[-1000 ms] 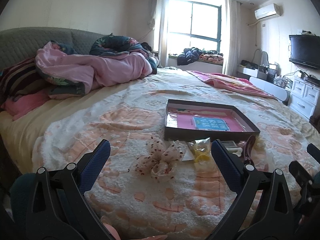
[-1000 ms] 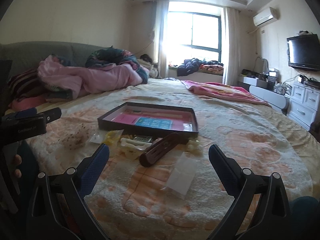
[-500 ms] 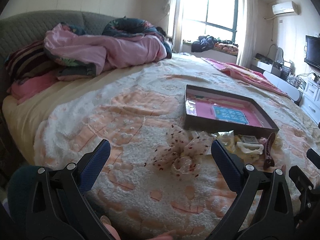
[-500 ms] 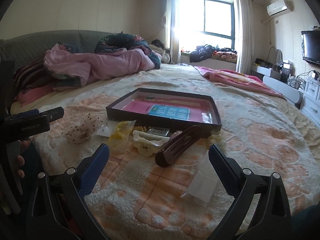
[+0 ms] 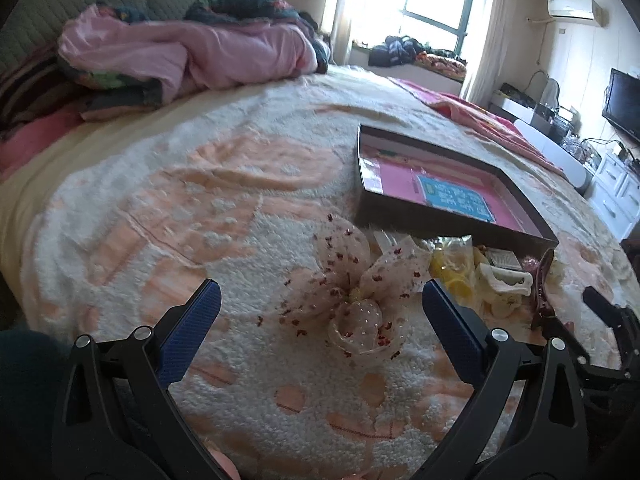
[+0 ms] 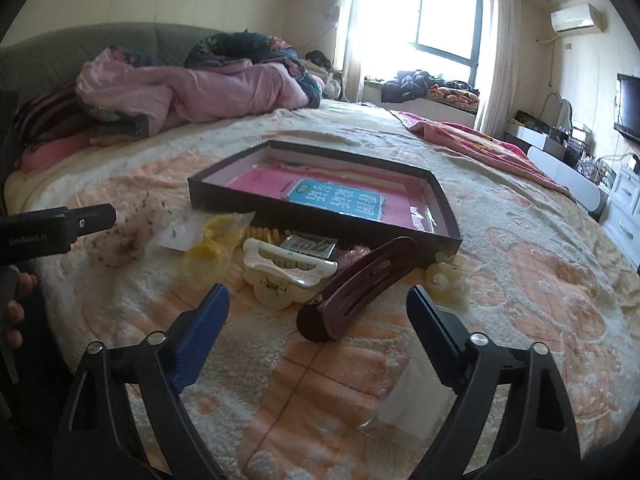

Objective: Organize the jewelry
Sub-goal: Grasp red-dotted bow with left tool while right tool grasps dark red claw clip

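A sheer spotted bow hair tie point(image 5: 352, 300) lies on the bedspread, just beyond and between the fingertips of my open left gripper point(image 5: 320, 292); the pads do not touch it. In the right wrist view a dark brown hair clip point(image 6: 360, 284) lies slantwise, its near end reaching in between the fingers of my right gripper point(image 6: 318, 296). Its jaws are closing, with the pads still clear of the clip. A cream claw clip point(image 6: 288, 272) and a yellow packet point(image 6: 212, 240) lie to its left. Behind them stands the shallow dark box point(image 6: 280, 212) with a pink lining.
The bow point(image 6: 120, 240) lies under my left gripper point(image 6: 60, 228) in the right wrist view. A small pale clip point(image 6: 446, 276) sits by the box corner, and a clear plastic bag point(image 6: 404, 400) by my right finger. Piled pink bedding point(image 5: 180, 56) lies far back.
Both grippers have sunk and come closer to the items on the bed. The bow now sits between the left fingers, the brown clip between the right ones. The right jaws have narrowed a little.
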`<state>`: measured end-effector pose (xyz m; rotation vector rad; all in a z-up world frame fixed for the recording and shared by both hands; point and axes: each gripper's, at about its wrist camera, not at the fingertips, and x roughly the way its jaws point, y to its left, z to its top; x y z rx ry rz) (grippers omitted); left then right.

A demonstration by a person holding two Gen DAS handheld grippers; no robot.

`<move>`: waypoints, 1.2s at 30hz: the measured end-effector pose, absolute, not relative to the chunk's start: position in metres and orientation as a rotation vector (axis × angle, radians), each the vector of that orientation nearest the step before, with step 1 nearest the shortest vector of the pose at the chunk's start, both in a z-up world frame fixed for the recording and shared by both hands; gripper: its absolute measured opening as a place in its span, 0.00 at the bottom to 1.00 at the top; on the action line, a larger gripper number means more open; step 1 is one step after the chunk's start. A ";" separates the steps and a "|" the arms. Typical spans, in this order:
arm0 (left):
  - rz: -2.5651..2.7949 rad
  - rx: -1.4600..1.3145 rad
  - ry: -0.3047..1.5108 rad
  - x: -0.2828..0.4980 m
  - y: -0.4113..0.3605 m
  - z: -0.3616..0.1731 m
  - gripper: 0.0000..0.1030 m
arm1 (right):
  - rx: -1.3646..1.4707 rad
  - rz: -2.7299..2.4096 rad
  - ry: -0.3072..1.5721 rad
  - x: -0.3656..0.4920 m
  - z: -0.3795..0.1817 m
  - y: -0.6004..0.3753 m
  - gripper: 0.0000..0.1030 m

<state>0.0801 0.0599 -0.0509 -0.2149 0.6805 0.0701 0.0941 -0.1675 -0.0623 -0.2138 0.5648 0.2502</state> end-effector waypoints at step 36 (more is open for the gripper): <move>-0.107 -0.200 0.709 0.104 0.042 -0.041 0.05 | -0.294 0.164 0.501 0.102 -0.060 -0.187 0.24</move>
